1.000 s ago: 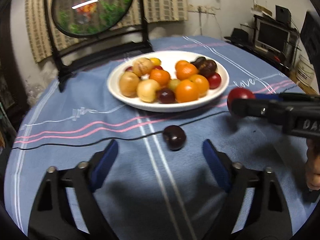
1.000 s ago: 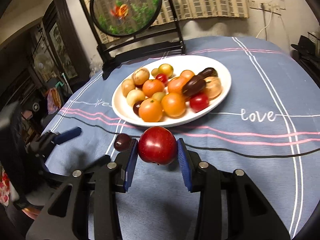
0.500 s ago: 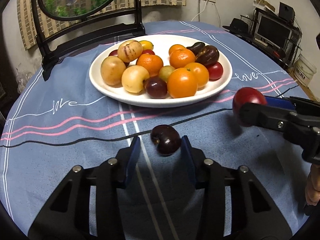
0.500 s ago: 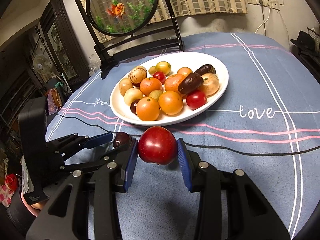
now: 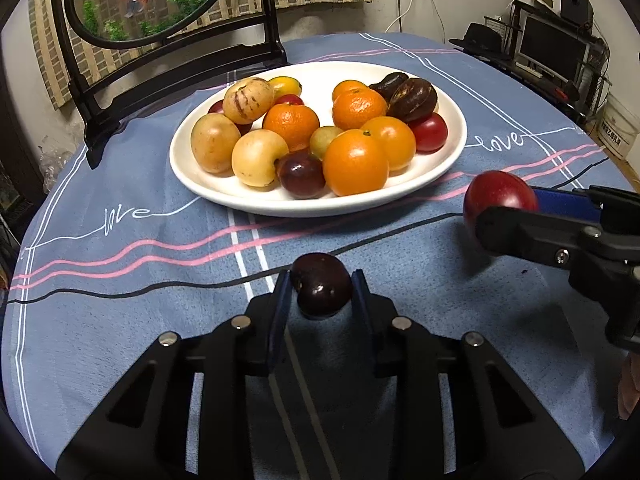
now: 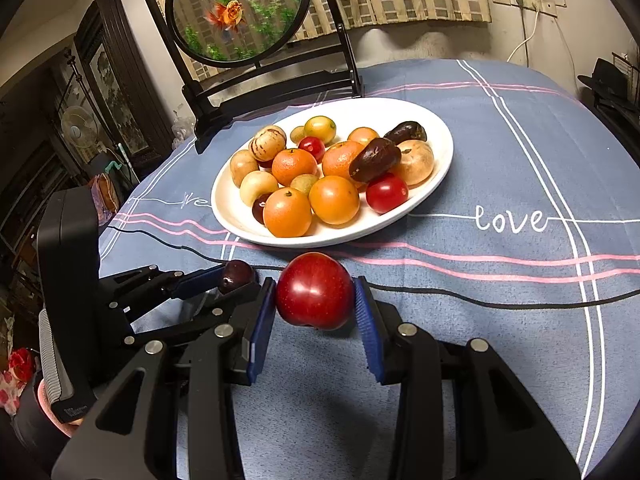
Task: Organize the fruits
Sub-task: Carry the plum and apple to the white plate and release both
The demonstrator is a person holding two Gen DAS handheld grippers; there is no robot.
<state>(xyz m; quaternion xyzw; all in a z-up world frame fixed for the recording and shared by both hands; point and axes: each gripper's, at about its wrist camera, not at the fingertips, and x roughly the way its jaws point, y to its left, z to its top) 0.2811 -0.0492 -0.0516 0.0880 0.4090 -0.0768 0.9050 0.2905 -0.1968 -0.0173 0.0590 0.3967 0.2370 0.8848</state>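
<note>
A dark purple plum [image 5: 322, 290] lies on the blue tablecloth, and my left gripper [image 5: 320, 294] is shut on it, both blue pads pressing its sides. In the right wrist view the same plum [image 6: 237, 276] shows at the left gripper's tips. My right gripper [image 6: 315, 310] is shut on a red apple [image 6: 315, 295], held just above the cloth; the apple [image 5: 500, 200] also shows at the right of the left wrist view. Beyond both stands a white plate [image 5: 452, 144] piled with several oranges, pale round fruits, small red fruits and dark ones.
A black stand holding a round fish picture [image 6: 240, 12] rises at the table's far edge behind the plate [image 6: 442, 160]. A desk with a monitor [image 5: 556, 48] lies off the table's right. A person's hand [image 5: 630, 388] shows at the right edge.
My left gripper moved forward around the dark plum and its jaws closed from wide apart onto it. The right gripper kept still with the apple.
</note>
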